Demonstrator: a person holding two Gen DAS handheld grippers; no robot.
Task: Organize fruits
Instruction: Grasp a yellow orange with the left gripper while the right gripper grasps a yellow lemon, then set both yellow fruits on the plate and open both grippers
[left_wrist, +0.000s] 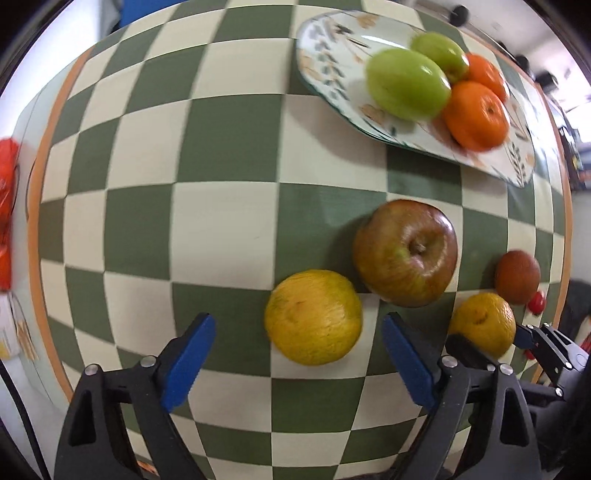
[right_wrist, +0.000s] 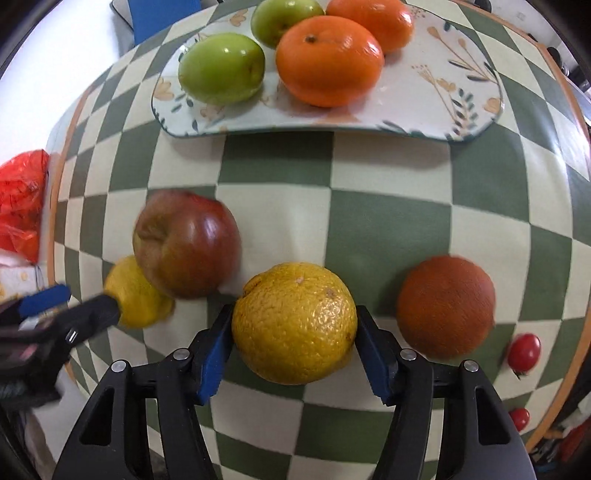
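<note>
Right gripper (right_wrist: 293, 350) clamps one yellow citrus (right_wrist: 294, 323) squarely; left gripper (left_wrist: 297, 363), jaws apart, should centre on the other yellow citrus (left_wrist: 313, 317) before squeezing.

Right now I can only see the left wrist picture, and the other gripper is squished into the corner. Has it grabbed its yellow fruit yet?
Observer: Yes, it looks like it. In the right wrist view the right gripper has its blue pads touching both sides of the yellow fruit.
Child: Is the brown fruit bumping it? They look stuck together to me.
Observer: No. The brown fruit sits apart from it, and a strip of checkered mat shows between them.
</note>
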